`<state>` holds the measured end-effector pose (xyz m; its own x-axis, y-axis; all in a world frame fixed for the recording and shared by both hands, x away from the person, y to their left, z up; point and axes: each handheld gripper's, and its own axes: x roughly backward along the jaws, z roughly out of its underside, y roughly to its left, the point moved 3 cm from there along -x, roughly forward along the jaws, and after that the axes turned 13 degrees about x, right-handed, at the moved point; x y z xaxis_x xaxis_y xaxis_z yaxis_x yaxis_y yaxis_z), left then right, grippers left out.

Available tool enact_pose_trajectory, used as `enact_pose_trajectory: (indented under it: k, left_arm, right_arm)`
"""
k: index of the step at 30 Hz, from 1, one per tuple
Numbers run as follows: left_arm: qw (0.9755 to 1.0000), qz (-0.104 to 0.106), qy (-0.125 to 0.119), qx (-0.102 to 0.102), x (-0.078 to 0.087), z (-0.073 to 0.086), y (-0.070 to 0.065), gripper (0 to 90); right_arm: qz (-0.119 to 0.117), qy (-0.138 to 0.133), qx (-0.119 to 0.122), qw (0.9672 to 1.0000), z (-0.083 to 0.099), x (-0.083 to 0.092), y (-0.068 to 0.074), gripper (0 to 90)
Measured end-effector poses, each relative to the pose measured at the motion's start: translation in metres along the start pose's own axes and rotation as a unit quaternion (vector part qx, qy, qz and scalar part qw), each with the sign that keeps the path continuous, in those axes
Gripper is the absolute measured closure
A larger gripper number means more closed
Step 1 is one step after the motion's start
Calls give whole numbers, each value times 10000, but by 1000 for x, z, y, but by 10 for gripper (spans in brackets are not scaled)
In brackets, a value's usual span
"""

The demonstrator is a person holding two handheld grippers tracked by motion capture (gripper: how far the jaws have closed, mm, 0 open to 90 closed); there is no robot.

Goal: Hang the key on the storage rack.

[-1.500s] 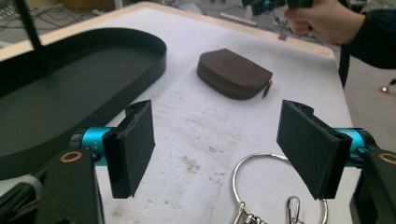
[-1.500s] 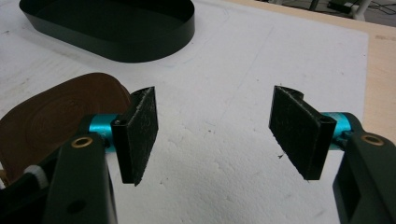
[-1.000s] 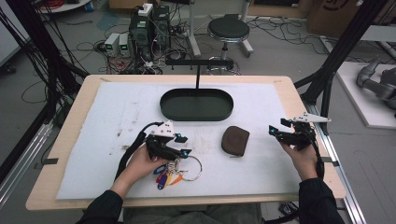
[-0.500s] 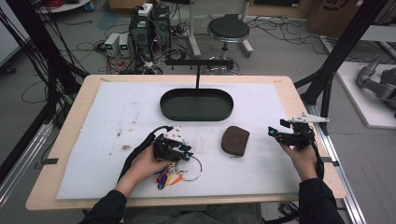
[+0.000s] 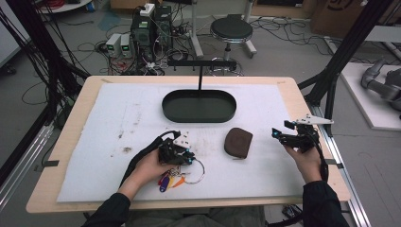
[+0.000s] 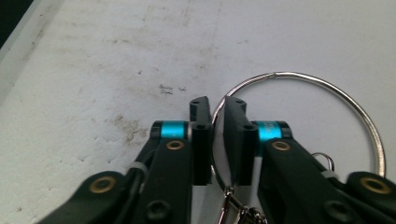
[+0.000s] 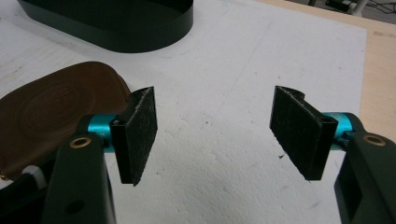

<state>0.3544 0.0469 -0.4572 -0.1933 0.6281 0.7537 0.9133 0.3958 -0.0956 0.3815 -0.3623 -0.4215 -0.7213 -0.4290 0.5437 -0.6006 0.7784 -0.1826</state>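
A metal key ring [image 5: 202,166] with coloured tags [image 5: 169,180] lies on the white mat near the front. My left gripper [image 5: 187,158] is down over it. In the left gripper view the ring [image 6: 327,86] runs through the narrow gap of my left gripper [image 6: 217,112]; the jaws have just been closing and a sliver of space still shows beside the wire. A brown pouch [image 5: 238,142] lies mid-table. My right gripper [image 5: 276,133] hovers to its right, and in its own view the right gripper [image 7: 215,116] is wide open and holds nothing, with the pouch [image 7: 51,107] at its left.
A black oval tray [image 5: 198,118] with an upright T-shaped stand [image 5: 200,64] sits at the back centre of the mat; its wall [image 7: 116,28] shows ahead of the right gripper. The wooden table edge [image 5: 326,156] runs close by on the right.
My left gripper has shifted slightly right and down onto the key ring, and its jaws have narrowed around the ring's wire. The right gripper has stayed where it was.
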Motion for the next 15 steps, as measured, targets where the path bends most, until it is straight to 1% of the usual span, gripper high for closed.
enact_pose_trajectory:
  k: [1,2,3,5,8,9,10,11,12,14,15]
  left_arm:
    - [10000,-27,7,-38,0,0,-1,847]
    - [9999,-74,23,-104,0,0,-2,848]
    - [9999,-79,46,-113,0,-1,-2,850]
    - [9999,-63,3,-81,0,0,-2,853]
    - [9999,-62,1,-80,0,-1,-2,855]
    - [9998,-161,-43,-66,3,-1,0,857]
    - [9998,-161,-43,-66,3,-1,0,858]
    - [9996,-206,-188,-41,8,-2,2,859]
    - [9993,-238,-279,7,12,-3,3,859]
    - [9980,-290,-559,74,20,-5,5,861]
    - [9974,-309,-651,86,23,-5,6,862]
  right_arm:
    - [-4,-1,-3,10000,0,0,0,326]
    - [-10,-2,2,10000,0,0,0,327]
    - [-12,-5,19,10000,0,0,0,327]
    - [-13,2,22,10000,0,0,0,327]
    - [-13,-6,31,10000,0,0,1,327]
    - [-9,-7,34,10000,-1,0,1,327]
    - [-9,-7,34,10000,-1,0,1,327]
    - [0,-22,36,10000,-1,0,1,327]
    - [-3,-25,36,10000,-1,0,0,328]
    - [2,-19,34,10000,-1,0,0,328]
    - [-5,-9,38,10000,-1,0,0,328]
